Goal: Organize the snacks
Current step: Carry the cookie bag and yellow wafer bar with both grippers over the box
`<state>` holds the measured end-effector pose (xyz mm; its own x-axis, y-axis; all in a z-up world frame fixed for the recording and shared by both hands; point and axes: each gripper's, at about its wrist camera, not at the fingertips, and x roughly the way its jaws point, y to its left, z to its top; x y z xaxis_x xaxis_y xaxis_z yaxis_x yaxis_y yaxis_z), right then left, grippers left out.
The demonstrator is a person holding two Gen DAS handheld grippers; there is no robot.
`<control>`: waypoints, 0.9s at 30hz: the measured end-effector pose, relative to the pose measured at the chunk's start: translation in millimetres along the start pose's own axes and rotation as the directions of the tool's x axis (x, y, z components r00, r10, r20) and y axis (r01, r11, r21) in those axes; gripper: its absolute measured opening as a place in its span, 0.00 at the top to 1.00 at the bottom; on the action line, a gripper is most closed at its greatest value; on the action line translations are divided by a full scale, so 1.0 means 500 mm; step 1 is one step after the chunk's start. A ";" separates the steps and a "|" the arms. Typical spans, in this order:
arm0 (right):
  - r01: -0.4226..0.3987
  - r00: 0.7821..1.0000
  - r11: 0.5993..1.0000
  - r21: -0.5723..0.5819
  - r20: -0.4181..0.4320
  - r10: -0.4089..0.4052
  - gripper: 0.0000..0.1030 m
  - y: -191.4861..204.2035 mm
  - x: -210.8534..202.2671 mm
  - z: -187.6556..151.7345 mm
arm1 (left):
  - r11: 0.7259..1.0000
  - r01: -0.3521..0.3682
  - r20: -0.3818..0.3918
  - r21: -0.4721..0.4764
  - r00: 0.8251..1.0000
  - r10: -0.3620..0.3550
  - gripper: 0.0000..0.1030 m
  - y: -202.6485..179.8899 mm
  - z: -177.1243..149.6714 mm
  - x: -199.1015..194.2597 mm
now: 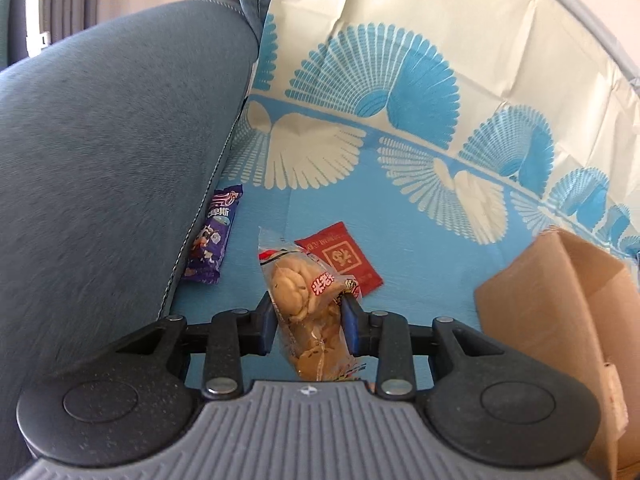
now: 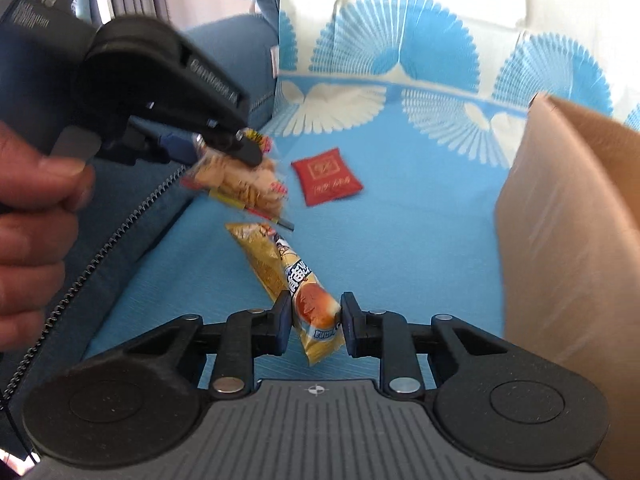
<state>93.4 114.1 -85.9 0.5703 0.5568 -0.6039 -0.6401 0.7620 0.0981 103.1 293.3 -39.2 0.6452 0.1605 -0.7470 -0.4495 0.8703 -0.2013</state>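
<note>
My left gripper [image 1: 308,312] is shut on a clear-wrapped pastry snack [image 1: 304,300] and holds it above the blue cloth; it also shows in the right wrist view [image 2: 224,148] with the same snack [image 2: 240,184]. My right gripper [image 2: 314,316] is shut on a long yellow snack pack [image 2: 288,276], lifted off the cloth. A red sachet [image 1: 344,258] lies on the cloth beyond both grippers, also in the right wrist view [image 2: 326,176]. A purple snack pack [image 1: 214,236] lies against the sofa cushion at left.
An open cardboard box [image 1: 560,320] stands at the right, also in the right wrist view [image 2: 568,220]. A grey-blue sofa cushion [image 1: 100,160] fills the left. A blue and cream patterned cloth [image 1: 400,200] covers the seat and backrest.
</note>
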 end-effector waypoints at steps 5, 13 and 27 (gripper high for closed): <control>0.016 0.997 1.000 0.023 0.072 -0.018 0.74 -0.019 -0.075 0.004 | 1.000 0.015 0.044 0.000 0.999 -0.015 0.64 -0.025 -0.023 -0.066; 0.038 0.981 0.998 0.057 0.186 -0.048 0.75 -0.053 -0.205 0.019 | 0.998 0.054 0.135 -0.021 0.990 -0.051 0.65 -0.060 -0.047 -0.156; 0.145 0.893 0.982 0.119 0.411 -0.181 0.75 -0.290 -0.418 0.039 | 0.996 0.088 0.227 0.006 0.970 -0.087 0.64 -0.137 -0.049 -0.222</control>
<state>77.0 -106.2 41.6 0.8372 0.4951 -0.2323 -0.4851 0.8684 0.1027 47.1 204.2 42.1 0.8055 0.1855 -0.5628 -0.3871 0.8838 -0.2628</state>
